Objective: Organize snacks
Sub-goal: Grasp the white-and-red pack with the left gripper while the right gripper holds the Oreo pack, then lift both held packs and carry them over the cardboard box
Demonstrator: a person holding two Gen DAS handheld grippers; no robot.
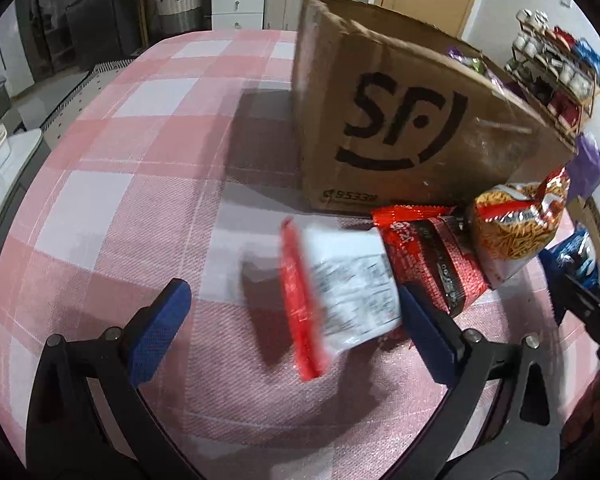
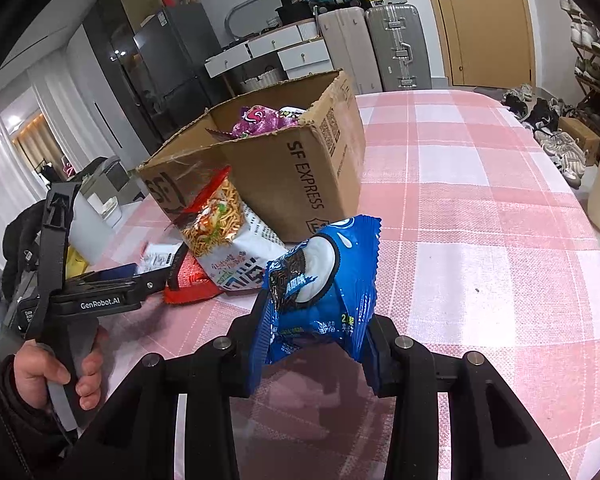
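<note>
My left gripper (image 1: 296, 312) is open, its blue fingers either side of a white packet with a red edge (image 1: 336, 292) lying on the pink checked cloth. Beside it lie a red packet (image 1: 436, 256) and a noodle snack bag (image 1: 516, 228), in front of the open cardboard SF box (image 1: 404, 120). My right gripper (image 2: 312, 344) is shut on a blue Oreo packet (image 2: 320, 280) and holds it above the table, right of the box (image 2: 300, 176). The box holds purple snack packets (image 2: 260, 118). The noodle bag (image 2: 216, 216) leans by the box.
The pink checked table (image 2: 480, 220) stretches to the right. The left gripper (image 2: 112, 292) and hand show in the right wrist view. Drawers, suitcases (image 2: 392, 48), a fridge and a door stand behind; a shoe rack (image 1: 556, 68) is at the right.
</note>
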